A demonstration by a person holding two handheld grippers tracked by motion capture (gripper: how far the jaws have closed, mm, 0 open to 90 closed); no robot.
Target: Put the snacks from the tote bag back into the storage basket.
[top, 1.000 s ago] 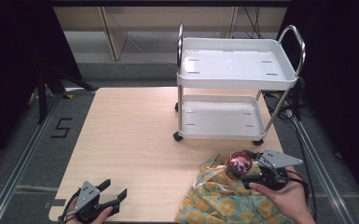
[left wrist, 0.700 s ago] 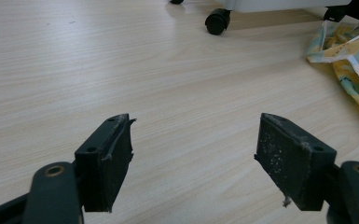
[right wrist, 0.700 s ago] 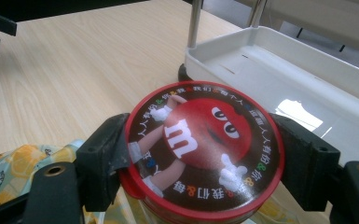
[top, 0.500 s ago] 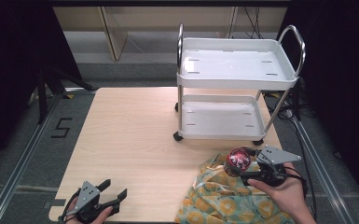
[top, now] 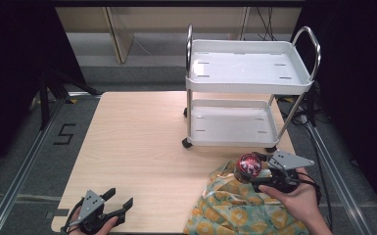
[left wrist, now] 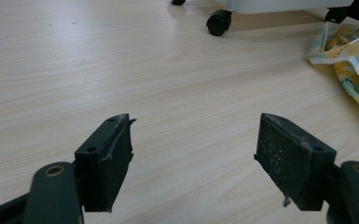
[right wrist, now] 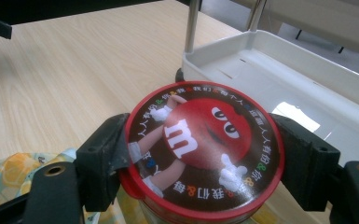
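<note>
A round candy tin (right wrist: 200,149) with a red lid and a cartoon figure on it sits between the jaws of my right gripper (right wrist: 200,158), which is shut on it. In the high view the candy tin (top: 247,167) hangs above the yellow patterned cloth bag (top: 235,208) at the table's front right, with the right gripper (top: 260,171) just short of the cart. At the front left corner my left gripper (top: 118,201) rests low over the table, open, nothing between its jaws. The left gripper (left wrist: 193,154) faces bare wood.
A white two-shelf cart (top: 248,85) with chrome handles stands at the table's back right; its lower shelf (right wrist: 303,88) lies close behind the tin. One caster (left wrist: 217,22) and the bag's edge (left wrist: 349,51) show ahead of the left gripper. The wooden table (top: 142,142) spreads left.
The right gripper has carried the candy tin slightly left and toward the cart over the bag. The left gripper has stayed put.
</note>
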